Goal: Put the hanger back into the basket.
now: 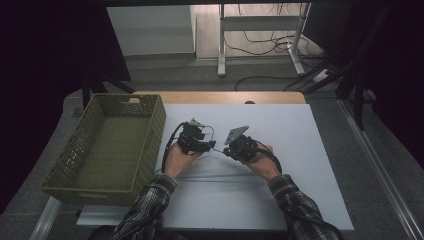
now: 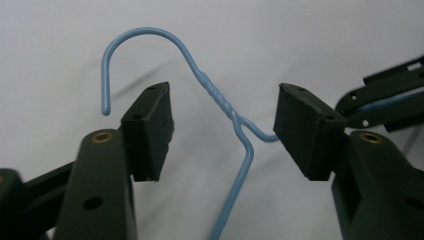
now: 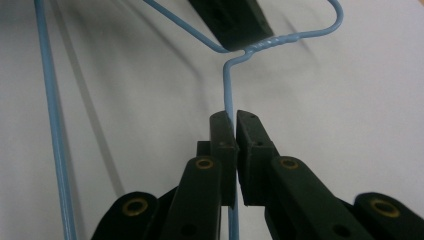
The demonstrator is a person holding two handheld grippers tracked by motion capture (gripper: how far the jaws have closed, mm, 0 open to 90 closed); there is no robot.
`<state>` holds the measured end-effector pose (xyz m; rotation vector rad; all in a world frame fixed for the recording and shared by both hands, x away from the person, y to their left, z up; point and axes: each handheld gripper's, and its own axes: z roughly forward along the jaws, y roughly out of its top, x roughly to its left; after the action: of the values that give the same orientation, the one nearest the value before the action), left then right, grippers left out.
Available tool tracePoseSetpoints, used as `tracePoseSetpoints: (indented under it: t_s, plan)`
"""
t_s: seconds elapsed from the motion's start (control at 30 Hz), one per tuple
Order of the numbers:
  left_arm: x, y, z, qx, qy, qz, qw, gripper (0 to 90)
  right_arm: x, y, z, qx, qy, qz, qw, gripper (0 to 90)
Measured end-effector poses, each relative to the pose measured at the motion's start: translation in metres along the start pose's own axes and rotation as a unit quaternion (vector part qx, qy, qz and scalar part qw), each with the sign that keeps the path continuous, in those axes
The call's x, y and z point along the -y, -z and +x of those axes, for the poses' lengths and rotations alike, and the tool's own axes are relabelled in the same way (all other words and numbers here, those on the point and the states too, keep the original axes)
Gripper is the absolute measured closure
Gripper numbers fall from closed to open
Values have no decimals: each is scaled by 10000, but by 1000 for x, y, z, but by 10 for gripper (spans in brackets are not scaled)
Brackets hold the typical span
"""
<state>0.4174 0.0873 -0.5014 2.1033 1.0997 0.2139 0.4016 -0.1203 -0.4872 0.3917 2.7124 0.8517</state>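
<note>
A light blue wire hanger (image 1: 215, 176) lies on the white board (image 1: 300, 160), its hook (image 2: 135, 35) pointing away from the person. My right gripper (image 3: 235, 125) is shut on the wire of one sloping shoulder, just below the twisted neck (image 3: 272, 42). My left gripper (image 2: 222, 125) stands around that neck (image 2: 220, 97) with a gap on each side, and neither pad (image 2: 152, 127) touches the wire. In the high view the left gripper (image 1: 210, 144) and right gripper (image 1: 226, 150) point toward each other at the middle of the board.
An olive woven basket (image 1: 156, 131) with nothing in it stands at the left, beside the board. A wooden table edge (image 1: 220, 97) runs along the back. Beyond it are table legs and loose cables (image 1: 260, 45) on the floor.
</note>
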Motion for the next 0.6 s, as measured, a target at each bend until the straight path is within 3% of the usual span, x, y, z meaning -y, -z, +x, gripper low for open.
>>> tracePoseSetpoints:
  t_s: [0.17, 0.43, 0.6]
  plan:
    - [-5, -9, 3, -4, 64, 130, 9999, 521, 0, 2, 2, 67, 68, -36, 9999, 861]
    - [-9, -14, 4, 179, 351, 145, 9991, 659, 0, 6, 4, 73, 79, -131, 9999, 861]
    - [-11, -15, 1, 132, 528, 190, 9983, 710, 1, 6, 4, 38, 128, -142, 9998, 860]
